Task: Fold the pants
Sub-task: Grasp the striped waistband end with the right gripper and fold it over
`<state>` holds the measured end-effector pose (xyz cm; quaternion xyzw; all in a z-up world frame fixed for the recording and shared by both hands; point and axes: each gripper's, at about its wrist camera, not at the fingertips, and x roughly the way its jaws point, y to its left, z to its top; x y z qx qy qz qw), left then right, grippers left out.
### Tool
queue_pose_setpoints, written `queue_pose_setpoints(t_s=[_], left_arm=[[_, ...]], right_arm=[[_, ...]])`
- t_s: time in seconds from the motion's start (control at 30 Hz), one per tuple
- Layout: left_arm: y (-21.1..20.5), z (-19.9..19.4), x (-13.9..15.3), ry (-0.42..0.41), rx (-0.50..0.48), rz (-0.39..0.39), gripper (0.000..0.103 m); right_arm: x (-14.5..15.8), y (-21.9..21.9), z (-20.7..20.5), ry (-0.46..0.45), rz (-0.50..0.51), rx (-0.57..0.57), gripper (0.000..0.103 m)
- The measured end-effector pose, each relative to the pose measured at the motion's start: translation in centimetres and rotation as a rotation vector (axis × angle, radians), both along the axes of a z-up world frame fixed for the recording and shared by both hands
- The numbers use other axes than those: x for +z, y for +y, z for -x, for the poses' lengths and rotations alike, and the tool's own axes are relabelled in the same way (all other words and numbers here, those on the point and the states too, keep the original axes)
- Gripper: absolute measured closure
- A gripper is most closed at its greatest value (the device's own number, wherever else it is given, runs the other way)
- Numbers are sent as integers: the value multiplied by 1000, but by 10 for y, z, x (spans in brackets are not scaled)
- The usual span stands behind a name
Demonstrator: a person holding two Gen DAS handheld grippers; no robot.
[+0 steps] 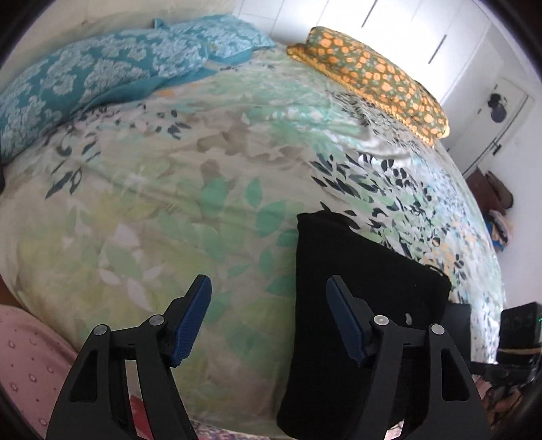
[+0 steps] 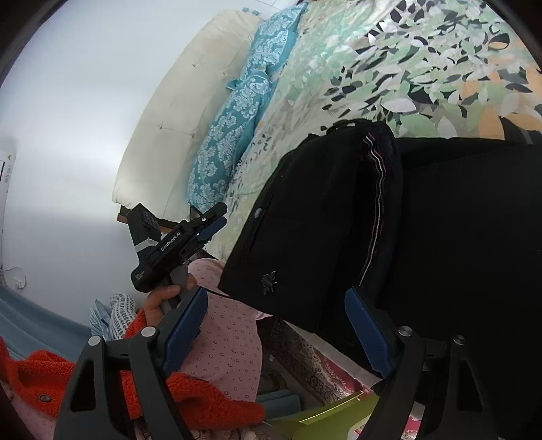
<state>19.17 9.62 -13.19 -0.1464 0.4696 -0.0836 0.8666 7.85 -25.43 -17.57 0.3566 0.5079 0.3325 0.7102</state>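
Leaf-print bedspread covers bed. Teal floral pillows at head, against cream headboard. Orange-spotted green pillow near far edge. White wardrobe behind. Patterned rug on floor.

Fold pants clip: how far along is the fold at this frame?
Done, apparently: the black pants lie on the floral bedspread as a compact layered stack, side stripe showing. In hand: nothing; the left gripper and right gripper both stand open and empty. Left: perhaps a last smoothing or tidying, hard to judge since part of the stack runs out of frame.
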Motion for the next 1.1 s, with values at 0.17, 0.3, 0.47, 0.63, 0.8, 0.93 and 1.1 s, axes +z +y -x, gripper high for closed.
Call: queue_pose_setpoints(t_s=[0.17, 0.3, 0.47, 0.63, 0.8, 0.93, 1.1], left_arm=[[5, 2, 14, -45, 10, 18, 31], [0, 1, 13, -21, 5, 54, 31], [0, 0, 15, -19, 5, 50, 31], [5, 1, 13, -9, 24, 62, 31], [1, -3, 8, 13, 21, 66, 31], [-4, 0, 9, 6, 1, 31, 31], [1, -1, 8, 14, 19, 50, 31]], right_arm=[[-11, 9, -3, 39, 44, 29, 19], [-18, 15, -4, 65, 3, 103, 19], [-24, 15, -10, 93, 2, 96, 24], [-19, 18, -10, 56, -105, 131, 37], [-33, 37, -10, 121, -3, 124, 40], [-23, 47, -7, 74, 29, 113, 60], [23, 44, -7, -46, 79, 104, 79]])
